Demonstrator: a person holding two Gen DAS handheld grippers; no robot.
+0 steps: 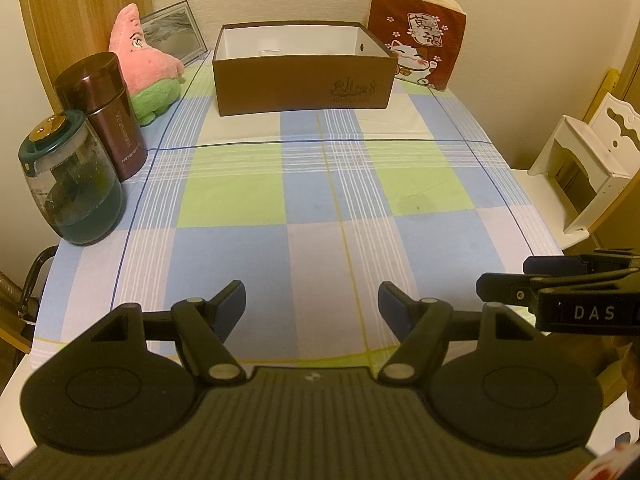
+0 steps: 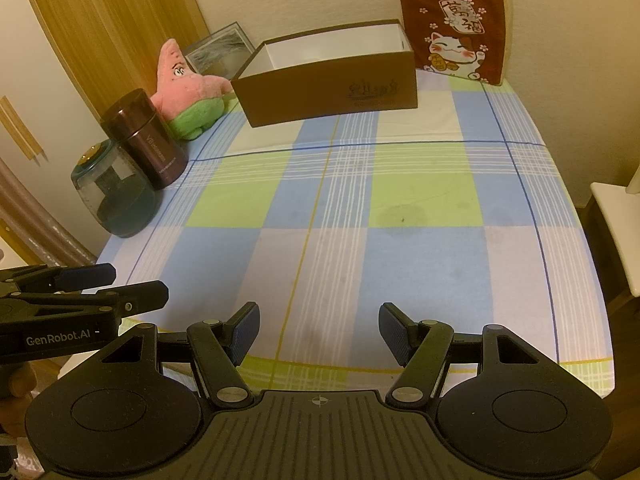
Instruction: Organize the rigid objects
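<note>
An open brown box [image 1: 302, 84] with a white inside stands at the far end of the checked tablecloth; it also shows in the right wrist view [image 2: 332, 92]. A dark red metal canister [image 1: 102, 112] [image 2: 146, 140] and a teal-lidded glass jar [image 1: 72, 184] [image 2: 116, 194] stand at the table's left edge. My left gripper [image 1: 312, 306] is open and empty above the near edge. My right gripper [image 2: 318, 326] is open and empty beside it. Each gripper shows at the side of the other's view.
A pink starfish plush [image 1: 146, 68] [image 2: 188, 88] and a framed picture [image 1: 174, 34] sit at the back left. A red lucky-cat cushion [image 1: 420, 44] [image 2: 456, 32] leans on the wall behind the box. A white chair [image 1: 584, 164] stands to the right.
</note>
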